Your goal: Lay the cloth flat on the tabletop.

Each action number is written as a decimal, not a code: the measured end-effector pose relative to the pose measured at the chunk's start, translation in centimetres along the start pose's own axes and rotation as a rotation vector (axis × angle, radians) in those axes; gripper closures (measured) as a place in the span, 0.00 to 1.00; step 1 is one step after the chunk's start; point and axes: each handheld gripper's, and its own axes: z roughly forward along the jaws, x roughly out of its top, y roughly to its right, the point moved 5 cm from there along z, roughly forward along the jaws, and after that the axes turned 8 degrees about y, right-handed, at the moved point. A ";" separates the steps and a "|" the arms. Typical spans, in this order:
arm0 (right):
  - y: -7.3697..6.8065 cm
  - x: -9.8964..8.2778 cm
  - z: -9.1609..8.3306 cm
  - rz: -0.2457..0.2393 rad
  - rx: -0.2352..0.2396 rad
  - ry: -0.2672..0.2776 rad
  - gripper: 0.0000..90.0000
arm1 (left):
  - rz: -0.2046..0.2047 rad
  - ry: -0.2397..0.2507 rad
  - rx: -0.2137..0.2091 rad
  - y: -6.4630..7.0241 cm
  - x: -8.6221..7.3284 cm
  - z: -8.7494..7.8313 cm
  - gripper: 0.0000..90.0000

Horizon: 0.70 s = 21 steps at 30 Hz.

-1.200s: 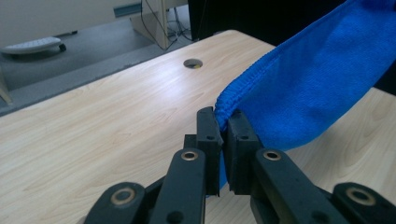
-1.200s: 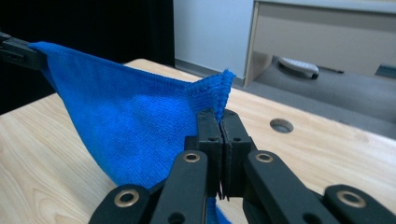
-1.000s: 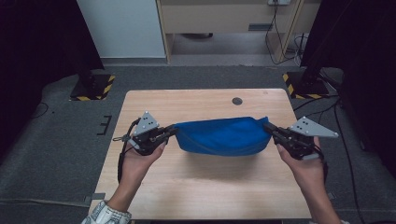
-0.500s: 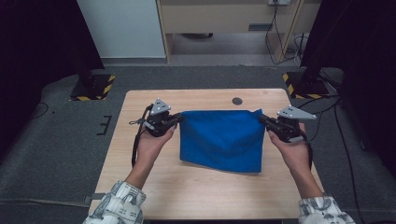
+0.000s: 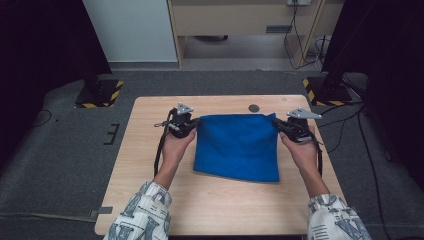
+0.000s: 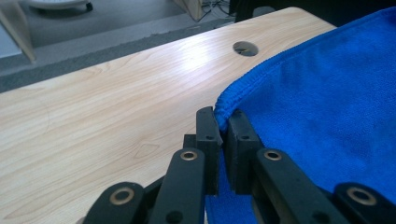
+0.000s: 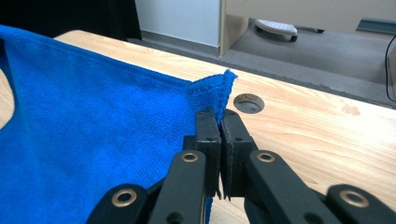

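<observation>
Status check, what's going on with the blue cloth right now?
Left gripper and right gripper each shut on a far corner of cloth. Cloth spread on table. Nothing in the way.

A lab or recording studio is suggested. A light wooden table [image 5: 150,150] with a round cable hole [image 5: 254,108] is set on grey carpet [image 5: 60,145]. Stand bases marked with yellow-black hazard tape [image 5: 97,95] are placed at both sides, black curtains [image 5: 40,50] are hung around, and loose cables [image 5: 300,45] are trailed across the floor.
</observation>
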 end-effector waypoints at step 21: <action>-0.4 -3.4 6.3 0.032 -0.052 -0.118 0.94 | -0.024 -0.095 0.050 -2.0 -2.3 2.6 0.88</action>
